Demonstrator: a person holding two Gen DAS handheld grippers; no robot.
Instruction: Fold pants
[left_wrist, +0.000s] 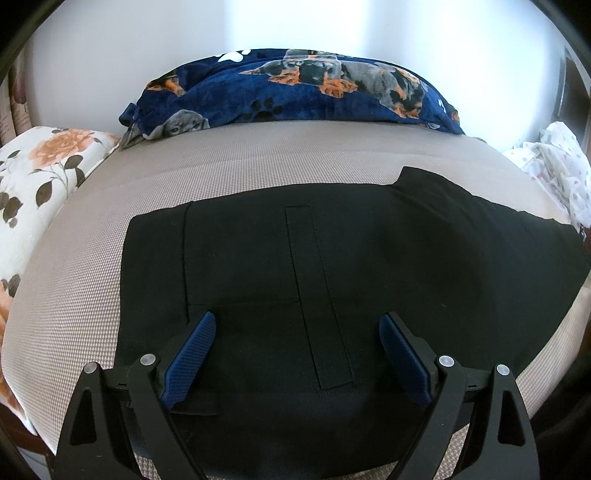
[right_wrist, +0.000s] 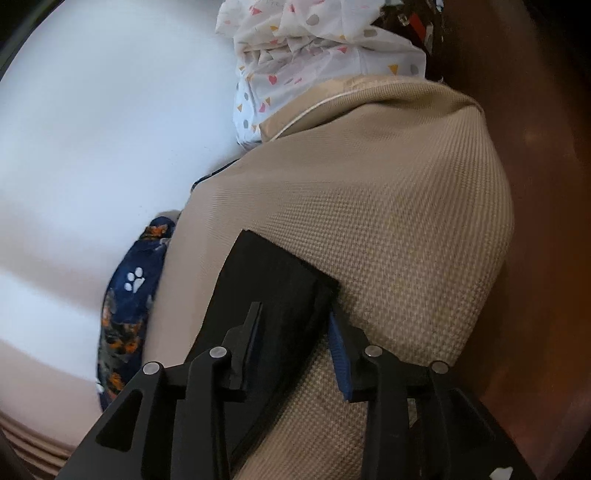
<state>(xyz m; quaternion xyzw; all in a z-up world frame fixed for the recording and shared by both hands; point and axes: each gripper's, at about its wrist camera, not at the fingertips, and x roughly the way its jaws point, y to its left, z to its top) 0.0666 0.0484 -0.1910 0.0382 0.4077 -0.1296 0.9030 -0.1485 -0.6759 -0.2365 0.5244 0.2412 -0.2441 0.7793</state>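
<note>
Black pants (left_wrist: 332, 266) flat on beige mattress (left_wrist: 92, 295) — left gripper (left_wrist: 295, 325) wide apart, right gripper (right_wrist: 295, 317) partly apart astride hem edge.

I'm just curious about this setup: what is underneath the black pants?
The black pants lie flat on a beige woven mattress, which shows all around them. Whatever sits directly beneath the fabric is covered and cannot be seen.

The right gripper (right_wrist: 295, 328) stands with its jaws partly apart around a corner of the black pants (right_wrist: 273, 273) on the beige mattress (right_wrist: 406, 206).
</note>
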